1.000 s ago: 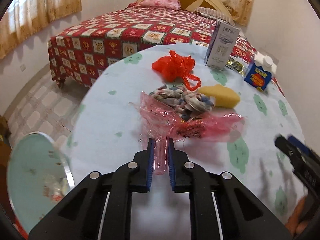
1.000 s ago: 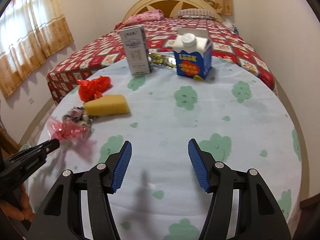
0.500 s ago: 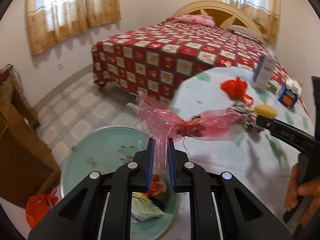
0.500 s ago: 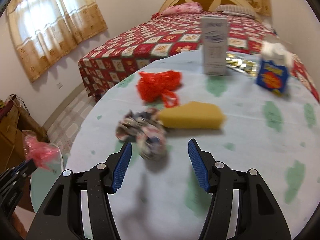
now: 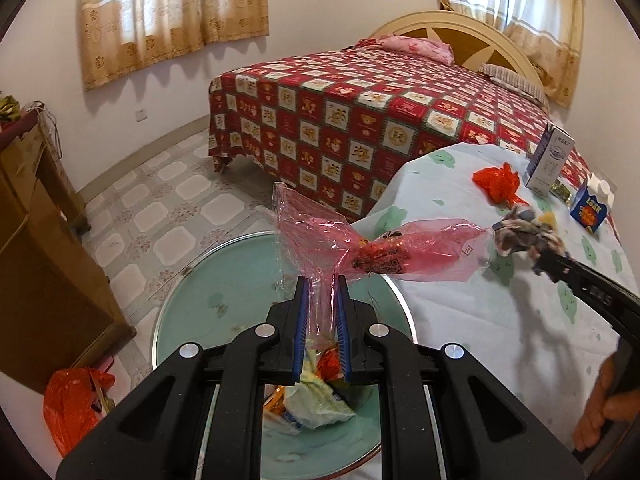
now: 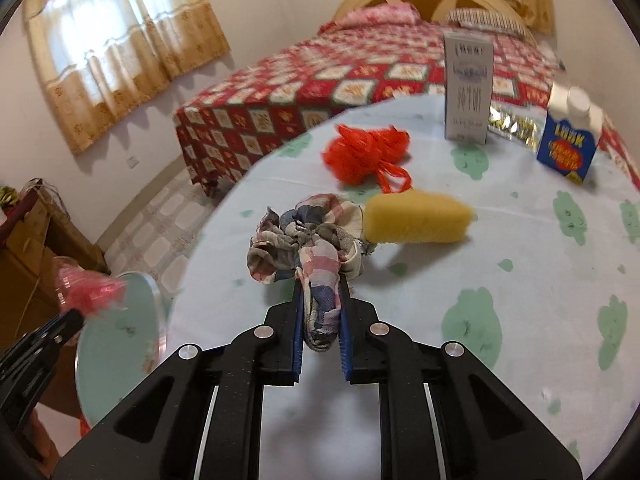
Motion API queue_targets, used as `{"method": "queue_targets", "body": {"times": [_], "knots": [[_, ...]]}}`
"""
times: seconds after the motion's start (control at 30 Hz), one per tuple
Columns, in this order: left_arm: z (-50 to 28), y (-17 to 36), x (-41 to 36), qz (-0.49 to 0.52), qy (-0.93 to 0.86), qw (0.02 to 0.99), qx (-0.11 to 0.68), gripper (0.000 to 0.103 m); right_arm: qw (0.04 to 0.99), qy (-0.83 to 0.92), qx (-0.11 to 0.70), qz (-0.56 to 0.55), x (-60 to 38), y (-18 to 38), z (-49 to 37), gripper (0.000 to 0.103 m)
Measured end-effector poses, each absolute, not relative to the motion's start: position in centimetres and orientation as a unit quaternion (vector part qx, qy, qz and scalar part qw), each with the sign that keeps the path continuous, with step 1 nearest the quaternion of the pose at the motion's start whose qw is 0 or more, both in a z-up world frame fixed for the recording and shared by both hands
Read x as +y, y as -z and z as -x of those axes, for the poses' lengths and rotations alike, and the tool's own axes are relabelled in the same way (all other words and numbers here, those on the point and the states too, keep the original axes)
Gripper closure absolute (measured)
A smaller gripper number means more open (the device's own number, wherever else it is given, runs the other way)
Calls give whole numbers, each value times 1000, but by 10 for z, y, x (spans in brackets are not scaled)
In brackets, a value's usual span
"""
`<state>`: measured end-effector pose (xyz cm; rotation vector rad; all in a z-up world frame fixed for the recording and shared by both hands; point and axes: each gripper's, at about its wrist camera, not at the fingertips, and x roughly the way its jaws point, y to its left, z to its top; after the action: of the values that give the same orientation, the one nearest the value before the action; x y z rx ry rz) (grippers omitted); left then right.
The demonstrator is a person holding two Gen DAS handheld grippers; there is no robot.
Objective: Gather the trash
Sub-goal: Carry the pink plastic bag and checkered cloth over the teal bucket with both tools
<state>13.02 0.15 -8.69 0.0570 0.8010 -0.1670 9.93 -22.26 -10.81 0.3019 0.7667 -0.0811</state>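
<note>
My left gripper (image 5: 322, 284) is shut on a crumpled pink plastic wrapper (image 5: 376, 254), held above the open pale green trash bin (image 5: 188, 304) beside the table; wrappers lie in its bottom. My right gripper (image 6: 320, 292) has closed on a crumpled plaid cloth (image 6: 308, 240), whose bulk rests on the table. In the left wrist view the right gripper (image 5: 548, 262) shows at the right, gripping that cloth (image 5: 516, 232). A red plastic bag (image 6: 366, 154) and a yellow sponge (image 6: 418, 218) lie beyond the cloth.
The round table (image 6: 460, 280) has a pale cloth with green blotches. At its far side stand a grey carton (image 6: 468, 90) and a blue carton (image 6: 570, 142), with a shiny wrapper (image 6: 514, 124) between. A bed (image 5: 380, 120) lies beyond, a wooden cabinet (image 5: 36, 248) left, an orange bag (image 5: 74, 404) on the floor.
My left gripper carried the pink wrapper off the table leftward to above the bin. My right gripper moved left to the plaid cloth and shut on it.
</note>
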Motion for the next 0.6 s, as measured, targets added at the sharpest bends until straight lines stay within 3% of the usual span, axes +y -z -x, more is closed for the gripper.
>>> {"method": "queue_targets", "body": {"times": [0.6], "knots": [[-104, 85, 61, -19, 22, 926, 377, 90, 931, -4, 351, -104, -142, 81, -59, 88]]}}
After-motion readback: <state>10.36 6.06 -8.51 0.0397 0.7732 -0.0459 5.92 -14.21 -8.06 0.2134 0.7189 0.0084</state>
